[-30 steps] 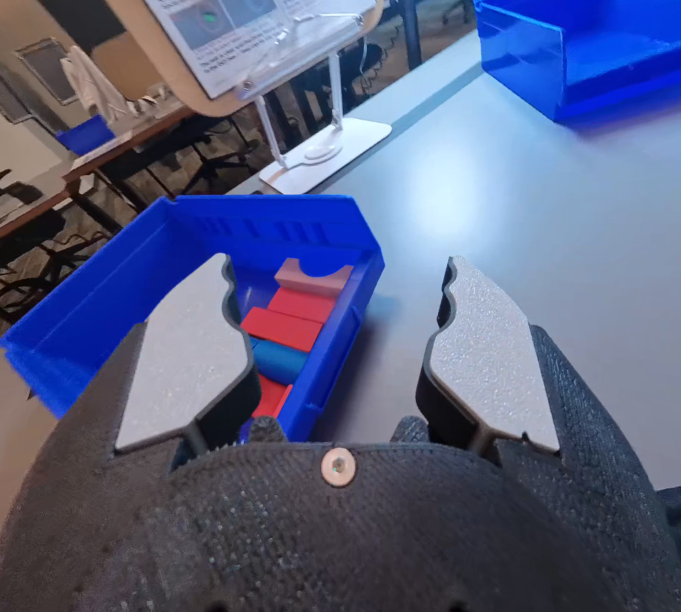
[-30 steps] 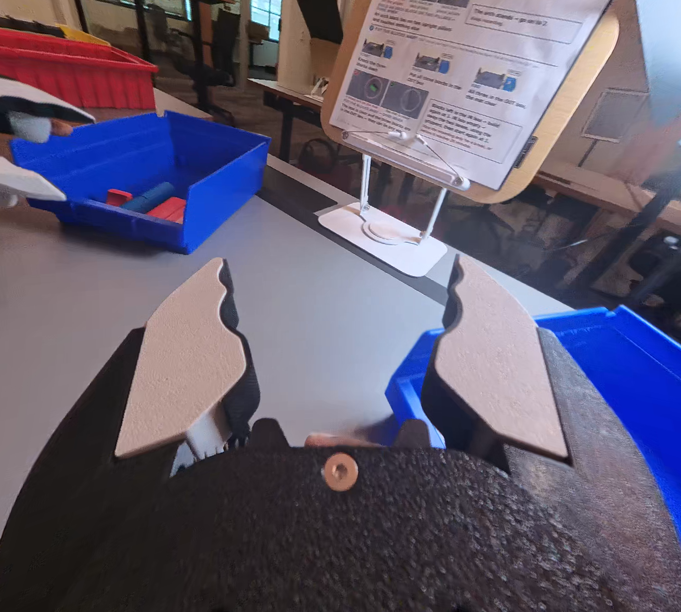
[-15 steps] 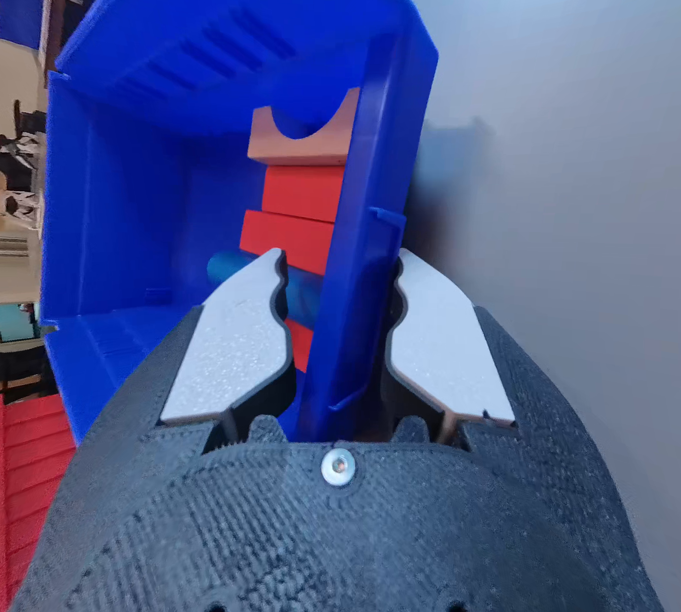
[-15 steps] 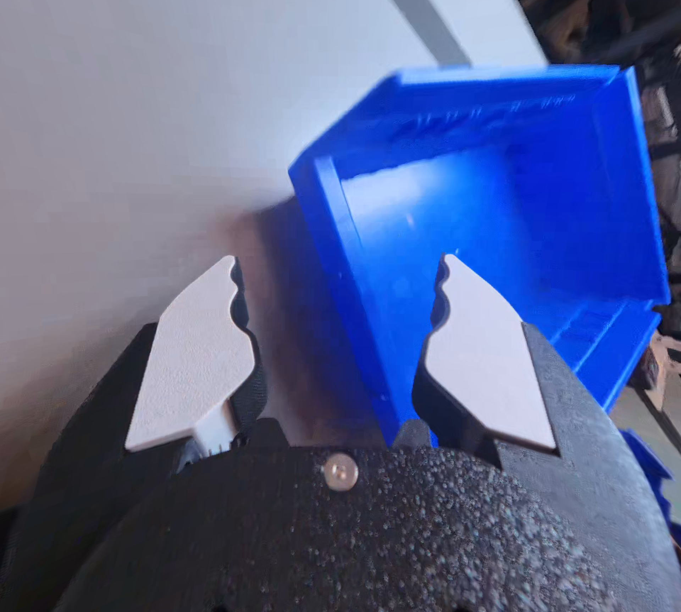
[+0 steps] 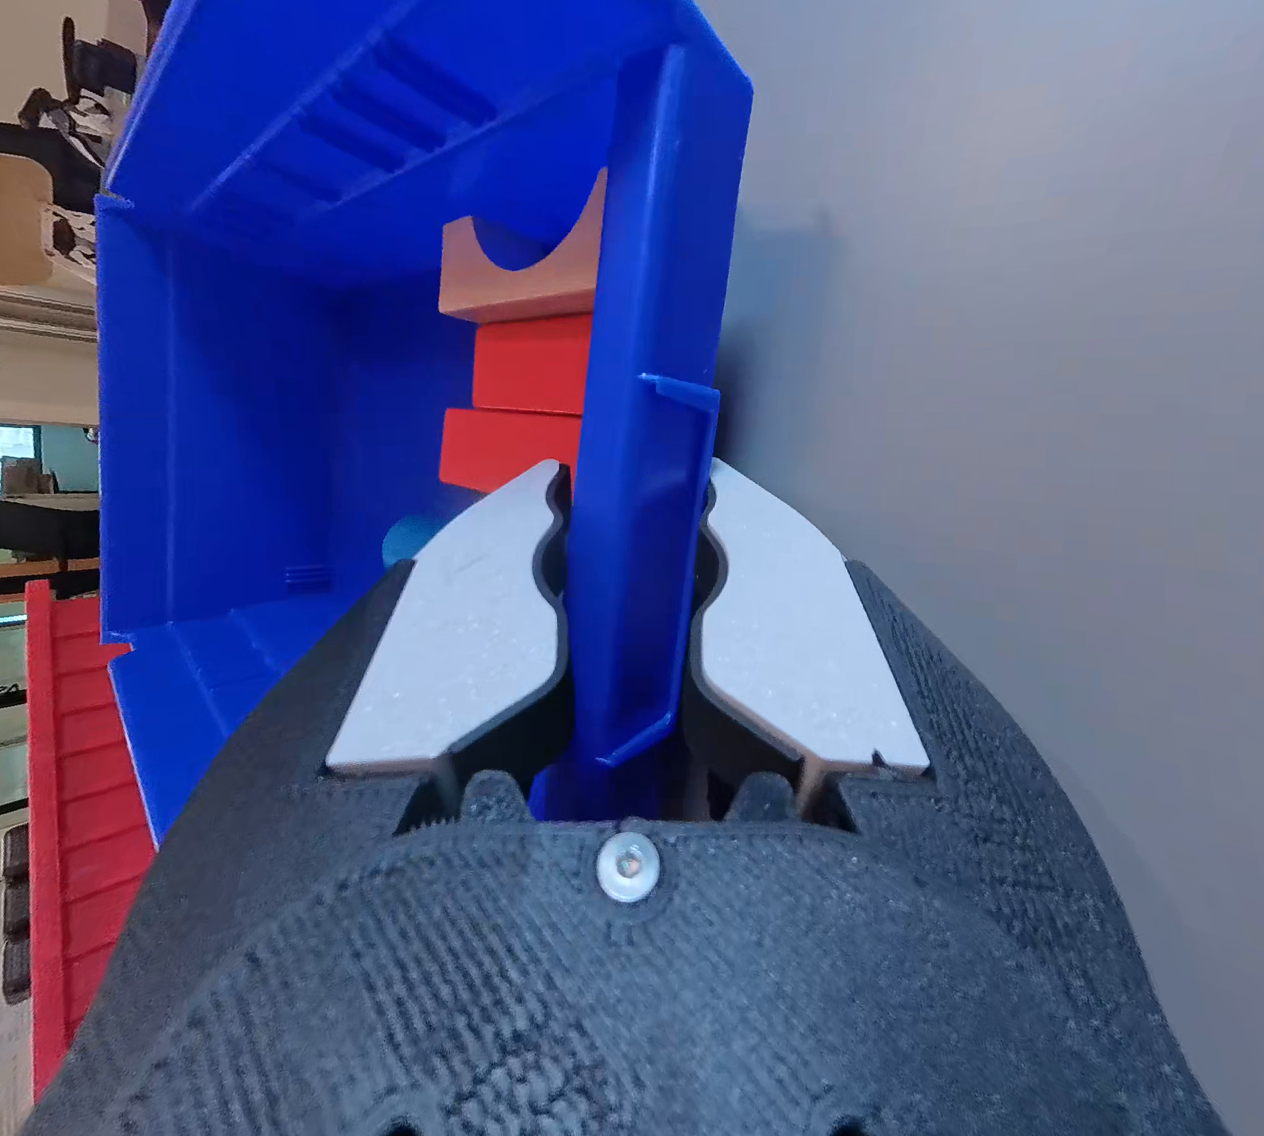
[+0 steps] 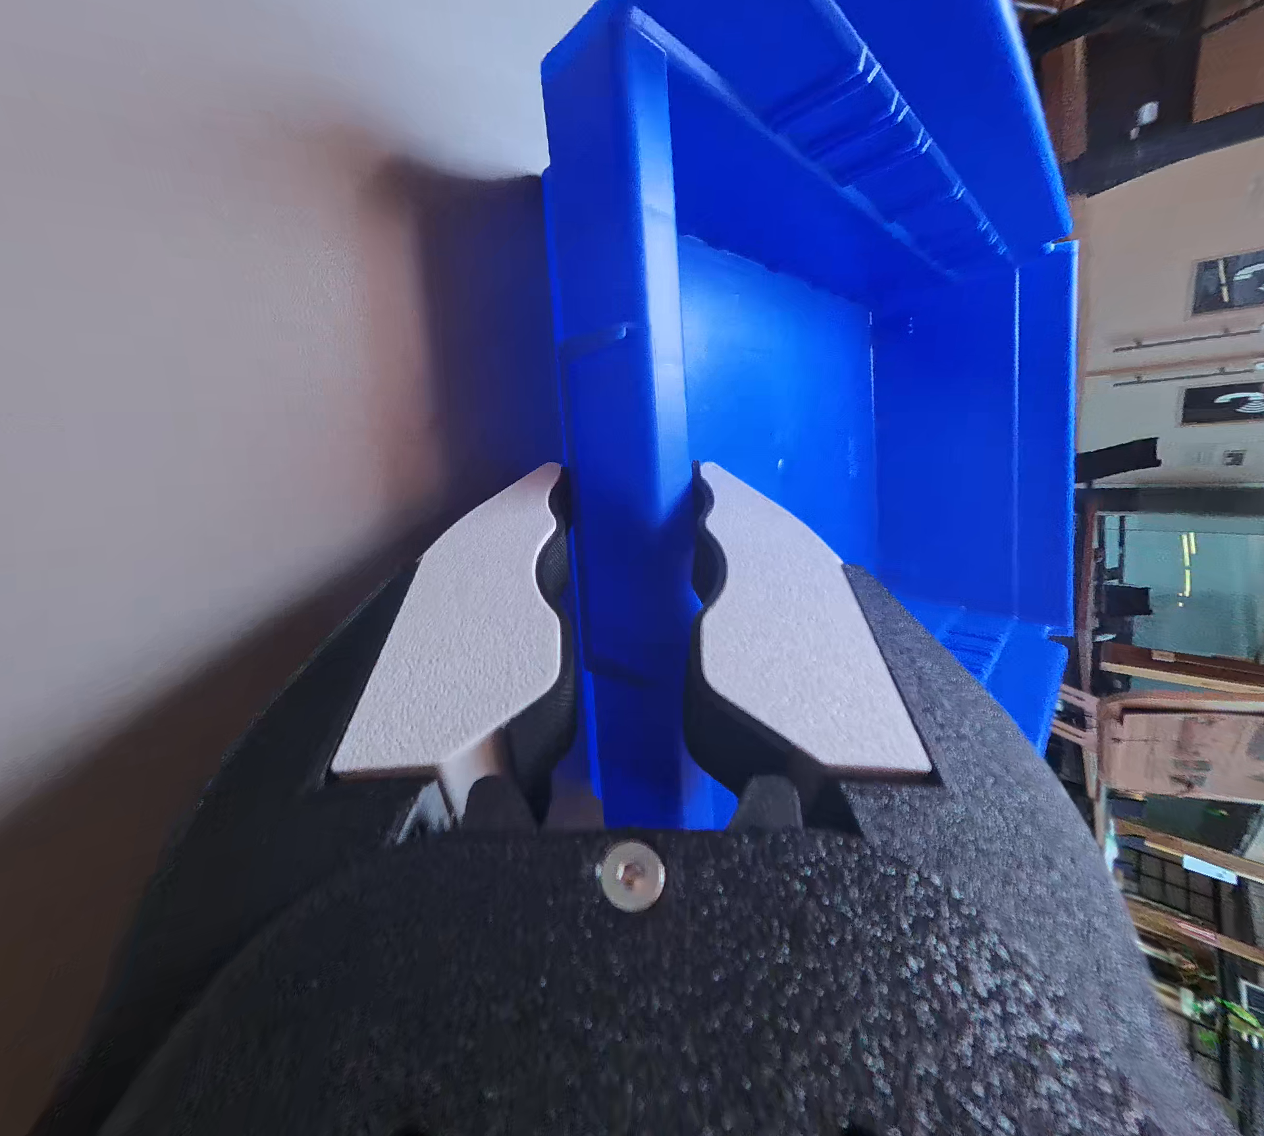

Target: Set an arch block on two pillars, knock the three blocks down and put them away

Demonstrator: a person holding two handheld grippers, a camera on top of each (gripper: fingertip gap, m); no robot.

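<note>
Left gripper [image 5: 633,491] jaws clamp block bin [image 5: 273,391] wall; right gripper [image 6: 626,480] clamps another bin [image 6: 957,391] wall.

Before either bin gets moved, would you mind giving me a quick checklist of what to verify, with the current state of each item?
1. Left gripper shut on the wall of the left blue bin: ok.
2. Right gripper shut on the wall of the right blue bin: ok.
3. Blocks inside the left bin, namely the arch block, red blocks and a blue cylinder: ok.
4. Right bin holds nothing visible: ok.
5. Grip firm enough to lift: cannot tell.
6. Grey table beside the left bin free of obstacles: ok.
</note>
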